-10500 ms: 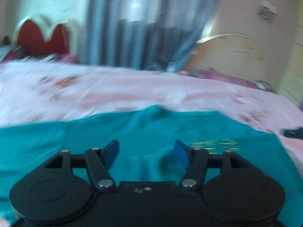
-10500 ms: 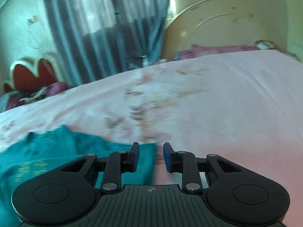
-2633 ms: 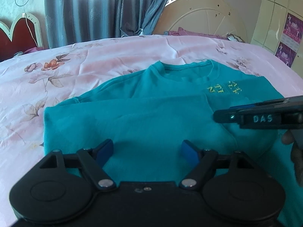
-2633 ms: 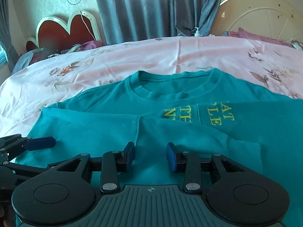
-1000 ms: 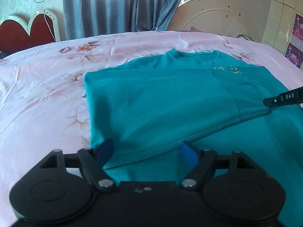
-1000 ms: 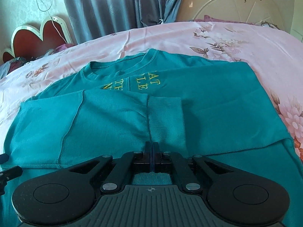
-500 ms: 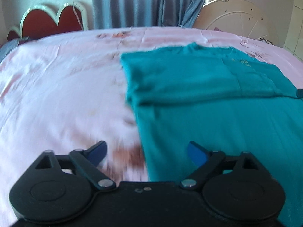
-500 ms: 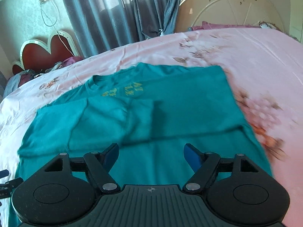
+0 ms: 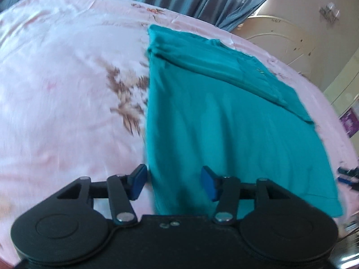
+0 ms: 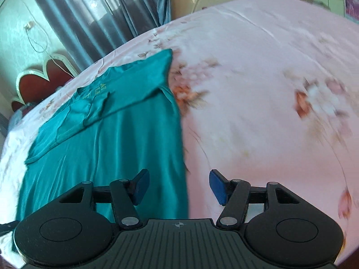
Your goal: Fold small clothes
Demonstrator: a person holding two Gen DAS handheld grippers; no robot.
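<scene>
A teal long-sleeved shirt lies flat on the pink floral bedsheet, both sleeves folded across its chest. My left gripper is open, its jaws straddling the shirt's left side edge near the hem. In the right wrist view the shirt fills the left half, yellow lettering near its collar. My right gripper is open, its jaws straddling the shirt's right side edge near the hem. Neither gripper holds cloth.
The pink bedsheet spreads wide on both sides of the shirt. Grey curtains, a red heart-shaped headboard and a cream round panel stand beyond the bed. The other gripper's tip shows at the right edge.
Both grippers have moved outward and down to the shirt's lower side edges. The right gripper, shut one second ago, is open. Both views are tilted and blurred by motion.
</scene>
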